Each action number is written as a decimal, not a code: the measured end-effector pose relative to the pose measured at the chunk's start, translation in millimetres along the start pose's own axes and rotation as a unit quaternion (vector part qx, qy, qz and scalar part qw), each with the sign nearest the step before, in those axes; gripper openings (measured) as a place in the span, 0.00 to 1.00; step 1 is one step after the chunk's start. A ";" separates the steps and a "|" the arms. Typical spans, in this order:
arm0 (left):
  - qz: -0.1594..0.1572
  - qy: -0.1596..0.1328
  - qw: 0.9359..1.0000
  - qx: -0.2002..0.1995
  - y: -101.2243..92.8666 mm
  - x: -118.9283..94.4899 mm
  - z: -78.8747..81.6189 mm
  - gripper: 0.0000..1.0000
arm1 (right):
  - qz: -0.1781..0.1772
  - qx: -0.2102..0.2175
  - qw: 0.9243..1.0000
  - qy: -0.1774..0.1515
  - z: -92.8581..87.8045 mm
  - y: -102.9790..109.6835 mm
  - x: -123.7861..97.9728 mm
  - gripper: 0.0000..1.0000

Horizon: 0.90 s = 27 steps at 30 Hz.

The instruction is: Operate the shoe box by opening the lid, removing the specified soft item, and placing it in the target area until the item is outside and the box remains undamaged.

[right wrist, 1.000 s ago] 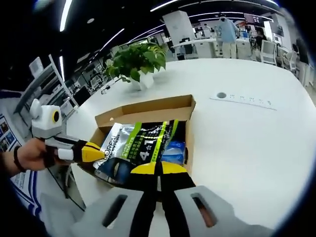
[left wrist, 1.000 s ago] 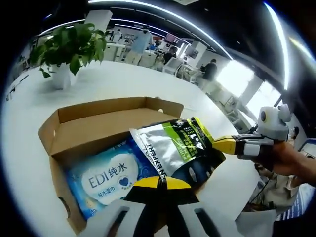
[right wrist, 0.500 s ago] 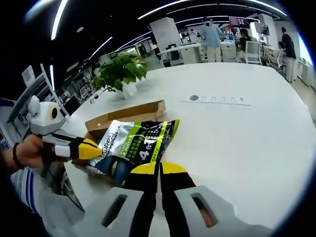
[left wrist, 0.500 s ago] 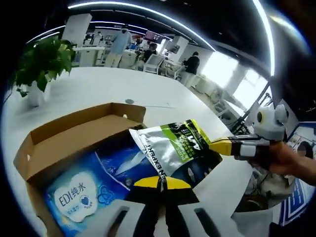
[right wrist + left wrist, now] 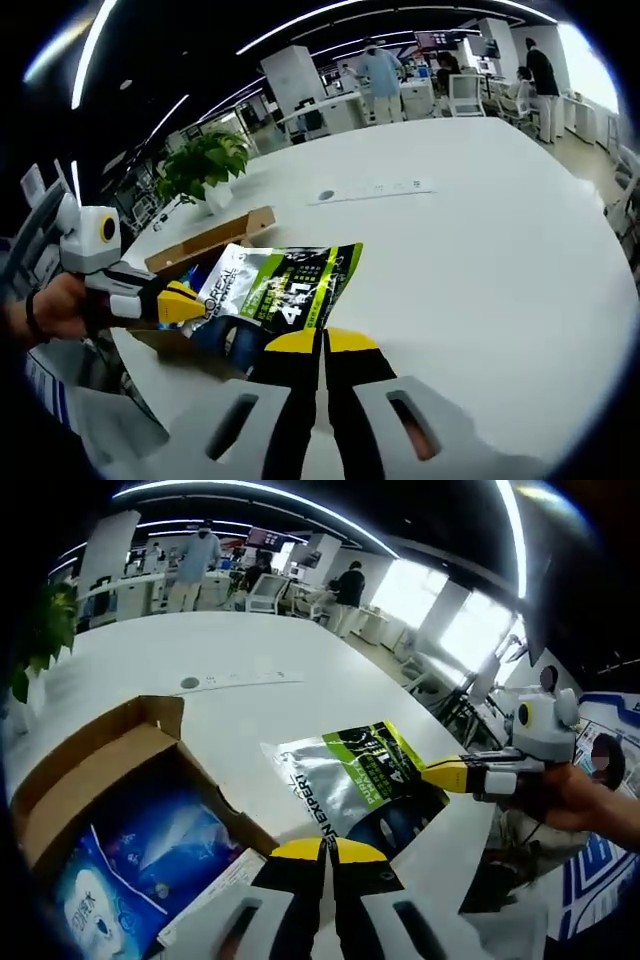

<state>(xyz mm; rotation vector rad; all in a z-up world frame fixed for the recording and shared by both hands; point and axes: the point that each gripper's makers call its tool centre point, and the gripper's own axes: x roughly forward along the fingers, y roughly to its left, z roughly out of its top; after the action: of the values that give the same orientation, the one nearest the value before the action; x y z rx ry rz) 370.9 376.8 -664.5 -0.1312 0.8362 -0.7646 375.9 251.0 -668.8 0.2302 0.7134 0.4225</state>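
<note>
A silver, green and black soft pouch [image 5: 358, 777] hangs in the air, stretched between both grippers. My left gripper [image 5: 327, 848] is shut on its near edge. My right gripper [image 5: 440, 776] comes in from the right, shut on the opposite edge. In the right gripper view the same pouch [image 5: 285, 293] sits over my right gripper [image 5: 312, 340], with the left gripper [image 5: 190, 303] pinching its left side. The open brown shoe box [image 5: 95, 765] lies to the left of the pouch, with a blue wet-wipes pack [image 5: 130, 852] inside. The pouch is over white table [image 5: 300, 695], outside the box [image 5: 210, 240].
A potted plant [image 5: 203, 162] stands on the table beyond the box. A round socket plate [image 5: 327, 196] is set into the tabletop further back. A person's hand [image 5: 45, 310] holds the left gripper. Desks, chairs and people fill the far background.
The pouch, held by both grippers, has moved sideways off the box and now hangs over bare table. The box has slid towards the left edge of the left gripper view.
</note>
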 end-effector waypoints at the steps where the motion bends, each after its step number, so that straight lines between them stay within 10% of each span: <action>1: -0.003 0.003 1.000 0.003 -3.9 3.7 0.3 0.02 | -0.002 0.002 1.000 0.000 -0.8 -3.4 -1.7 0.00; 27: -0.010 0.055 0.998 0.028 -26.0 68.1 -10.4 0.02 | -0.020 0.029 0.999 0.024 -18.5 -67.9 -0.1 0.00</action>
<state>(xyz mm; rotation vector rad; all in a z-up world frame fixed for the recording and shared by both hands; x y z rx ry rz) 377.9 314.9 -703.7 -0.0485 0.9178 -0.8185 383.4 191.6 -705.8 0.2613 0.7767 0.3713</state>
